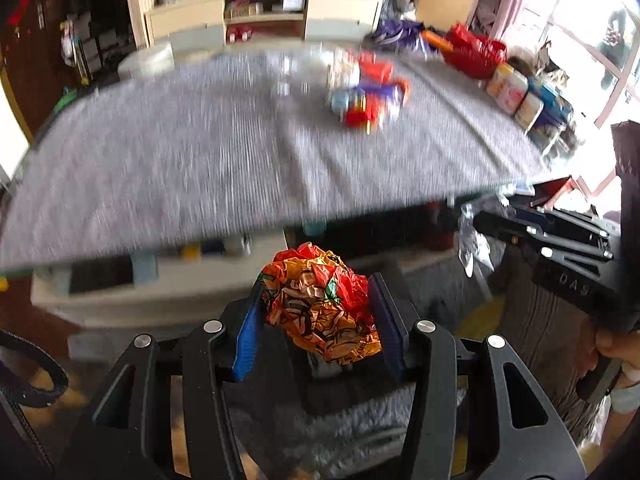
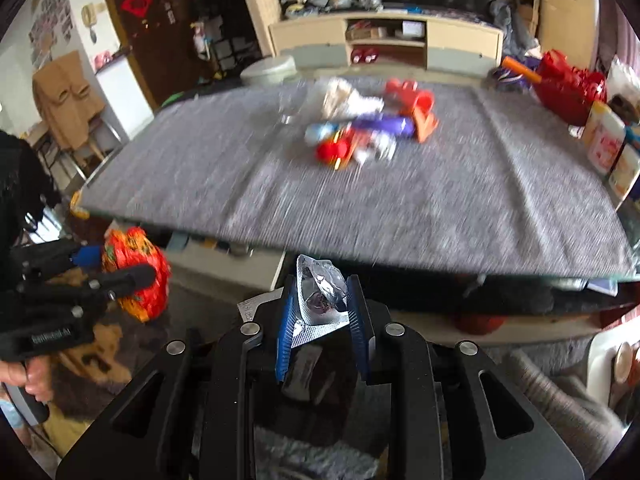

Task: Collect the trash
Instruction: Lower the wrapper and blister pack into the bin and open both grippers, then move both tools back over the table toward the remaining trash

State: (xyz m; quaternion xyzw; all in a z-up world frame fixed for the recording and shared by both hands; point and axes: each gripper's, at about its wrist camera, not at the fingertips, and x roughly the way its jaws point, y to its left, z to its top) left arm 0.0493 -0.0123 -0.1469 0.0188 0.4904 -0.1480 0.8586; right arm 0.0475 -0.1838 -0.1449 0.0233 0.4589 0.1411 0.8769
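1. The left gripper (image 1: 316,312) pinches a crumpled orange-and-red wrapper (image 1: 320,304) between its blue-padded jaws, held off the desk, in front of and below its near edge.
2. The right gripper (image 2: 322,312) has its jaws pressed onto a crumpled silver foil wrapper (image 2: 320,292), also held clear of the desk just below the near edge.
3. The right wrist view shows the left gripper (image 2: 100,268) from the side at far left with the orange-and-red wrapper (image 2: 136,276) bulging beyond the jaws; the left wrist view shows the right gripper (image 1: 560,240) only as black linkage at the right edge, with a little of the silver foil wrapper (image 1: 468,240) showing.
4. A blurred pile of loose trash (image 2: 368,128) lies on the grey-clothed desk (image 2: 440,208) past its middle, toward the far edge; individual pieces are hard to tell apart.
5. Next to the pile, toward the left edge, stands a clear glass (image 2: 290,108).
6. At the far right corner sits a red basket (image 2: 568,88), and cartons (image 2: 604,144) line the right edge.
7. Beyond the far edge stands a cream cabinet (image 2: 384,40) with open shelves.
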